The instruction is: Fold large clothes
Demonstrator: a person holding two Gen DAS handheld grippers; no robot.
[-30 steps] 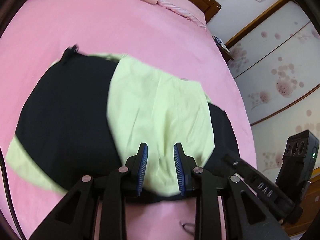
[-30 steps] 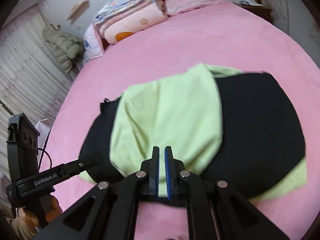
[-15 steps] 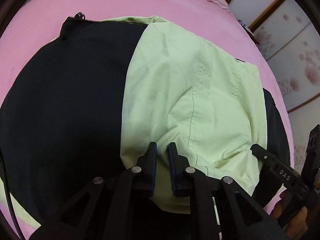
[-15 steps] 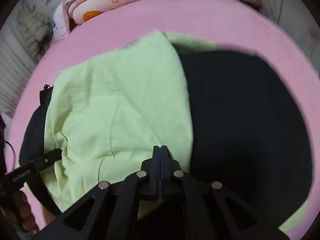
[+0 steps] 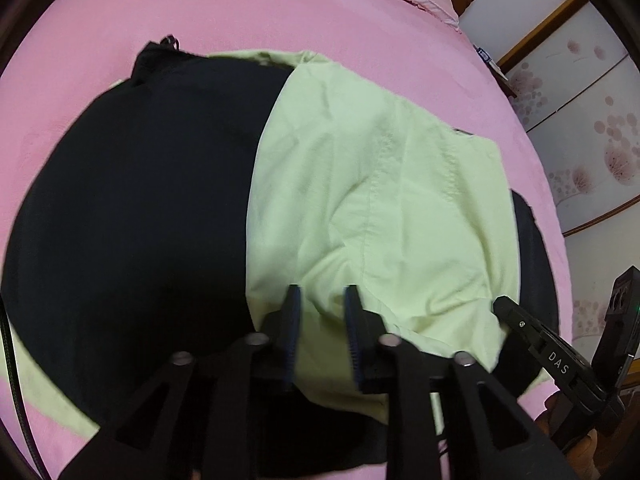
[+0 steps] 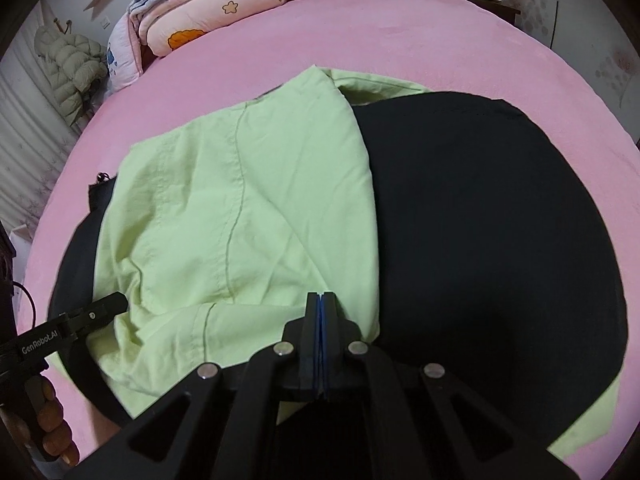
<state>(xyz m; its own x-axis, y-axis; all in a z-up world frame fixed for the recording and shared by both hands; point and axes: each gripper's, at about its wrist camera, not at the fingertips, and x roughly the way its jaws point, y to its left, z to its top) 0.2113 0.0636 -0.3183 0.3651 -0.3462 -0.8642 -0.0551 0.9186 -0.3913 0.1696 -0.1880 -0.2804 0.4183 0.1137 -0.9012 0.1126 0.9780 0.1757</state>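
Observation:
A large black garment with a pale green lining lies on the pink bed. A pale green flap is folded over its middle; it also shows in the right wrist view beside the black part. My left gripper is open, its jaws apart just over the green flap's near edge. My right gripper has its jaws pressed together at the green flap's near edge; whether it pinches cloth is hidden. Each gripper's tip shows in the other's view, the left and the right.
The pink bedsheet surrounds the garment. Folded quilts and a pillow lie at the head of the bed. A padded jacket hangs at the left wall. Wardrobe doors stand to the right.
My left gripper's jaws closed to a narrow gap, then opened again. Both grippers moved in close over the green flap. The right gripper's small gap has closed.

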